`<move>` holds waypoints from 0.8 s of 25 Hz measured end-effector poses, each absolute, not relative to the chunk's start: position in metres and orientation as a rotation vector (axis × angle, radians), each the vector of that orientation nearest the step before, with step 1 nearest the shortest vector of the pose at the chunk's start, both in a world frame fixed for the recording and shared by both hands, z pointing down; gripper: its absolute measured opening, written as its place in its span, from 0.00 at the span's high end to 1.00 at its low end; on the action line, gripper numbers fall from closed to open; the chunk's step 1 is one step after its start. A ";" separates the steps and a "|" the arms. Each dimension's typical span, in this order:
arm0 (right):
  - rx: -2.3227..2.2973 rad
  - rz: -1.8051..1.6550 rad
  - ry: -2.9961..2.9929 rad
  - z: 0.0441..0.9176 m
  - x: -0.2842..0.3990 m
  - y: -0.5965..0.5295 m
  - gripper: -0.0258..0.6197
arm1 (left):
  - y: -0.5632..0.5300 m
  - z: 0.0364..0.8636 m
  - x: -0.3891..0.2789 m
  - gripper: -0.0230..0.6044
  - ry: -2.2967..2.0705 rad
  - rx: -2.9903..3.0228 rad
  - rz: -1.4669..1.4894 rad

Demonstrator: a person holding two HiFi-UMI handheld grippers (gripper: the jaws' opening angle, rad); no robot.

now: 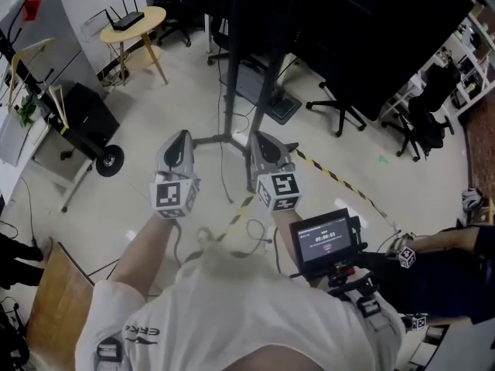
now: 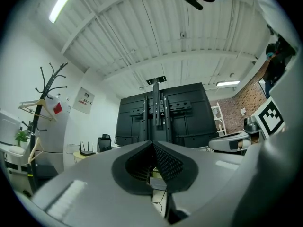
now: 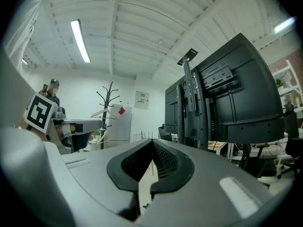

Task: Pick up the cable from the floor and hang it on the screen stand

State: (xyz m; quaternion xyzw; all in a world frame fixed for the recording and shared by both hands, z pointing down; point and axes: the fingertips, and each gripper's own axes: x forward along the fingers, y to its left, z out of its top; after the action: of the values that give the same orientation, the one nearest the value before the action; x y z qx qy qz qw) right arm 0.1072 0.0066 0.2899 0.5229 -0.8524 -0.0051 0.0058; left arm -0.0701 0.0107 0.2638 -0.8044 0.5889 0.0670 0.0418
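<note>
While the person holds both claws out level in front of the chest, the head view looks steeply down on them: the left claw (image 1: 179, 141) and the right claw (image 1: 261, 141) sit side by side, apart, each with its marker cube facing the camera. Beyond their tips stands the screen stand (image 1: 232, 68), a dark post whose base legs spread on the pale floor (image 1: 155, 107). The cable (image 1: 251, 247) lies on the floor in thin loose loops just below the claws in the picture, close to the person's body and touched by neither claw. A yellow-and-black striped tape (image 1: 340, 180) runs across the floor to the right. A small round desk (image 1: 147, 23) at upper left carries a router (image 1: 124, 20).

Seen from the left gripper view, the left claw (image 2: 153, 144) is closed, its ribbed pads meeting at the tip with nothing between them. The screen stand (image 2: 156, 109) rises straight ahead against the black screen (image 2: 189, 112). A coat rack (image 2: 45, 96) stands at far left, and the right claw (image 2: 232, 143) shows at the right edge.

Seen from the right gripper view, the right claw (image 3: 152, 144) is also closed and empty, its tips together. The screen stand (image 3: 191, 100) is ahead to the right, the coat rack (image 3: 108, 109) behind, and the left claw (image 3: 71, 126) at left.
</note>
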 end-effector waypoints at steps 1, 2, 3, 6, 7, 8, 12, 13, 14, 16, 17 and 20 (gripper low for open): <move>1.649 -0.016 -2.658 0.288 0.103 -0.003 0.94 | -0.001 0.262 -0.075 0.96 1.792 -2.474 0.207; 1.661 -0.022 -2.649 0.284 0.098 -0.012 0.94 | -0.013 0.259 -0.079 0.96 1.780 -2.486 0.210; 1.675 -0.031 -2.640 0.280 0.094 -0.022 0.94 | -0.026 0.257 -0.083 0.96 1.766 -2.496 0.215; 1.721 -0.043 -2.610 0.271 0.081 -0.048 0.94 | -0.058 0.252 -0.096 0.96 1.730 -2.528 0.221; 1.731 -0.042 -2.602 0.271 0.077 -0.053 0.94 | -0.066 0.253 -0.100 0.96 1.721 -2.536 0.219; 1.738 -0.041 -2.594 0.272 0.074 -0.058 0.94 | -0.073 0.253 -0.104 0.96 1.713 -2.542 0.217; 1.753 -0.043 -2.567 0.273 0.068 -0.076 0.94 | -0.096 0.252 -0.114 0.96 1.704 -2.547 0.232; 1.756 -0.045 -2.562 0.271 0.069 -0.085 0.94 | -0.105 0.251 -0.115 0.96 1.706 -2.550 0.230; 1.762 -0.047 -2.559 0.266 0.072 -0.098 0.94 | -0.119 0.248 -0.115 0.96 1.708 -2.551 0.224; 1.772 -0.043 -2.555 0.254 0.079 -0.131 0.94 | -0.151 0.240 -0.111 0.96 1.719 -2.553 0.210; 1.771 -0.042 -2.556 0.252 0.082 -0.144 0.94 | -0.163 0.239 -0.109 0.96 1.726 -2.553 0.205; 1.758 -0.057 -2.572 0.259 0.087 -0.151 0.94 | -0.167 0.248 -0.102 0.96 1.735 -2.536 0.206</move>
State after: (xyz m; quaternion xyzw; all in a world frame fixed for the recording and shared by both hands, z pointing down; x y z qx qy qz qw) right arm 0.0873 -0.1512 0.2592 0.5642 -0.8254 -0.0182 0.0129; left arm -0.1023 -0.1667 0.2478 -0.8231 0.5630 0.0670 0.0312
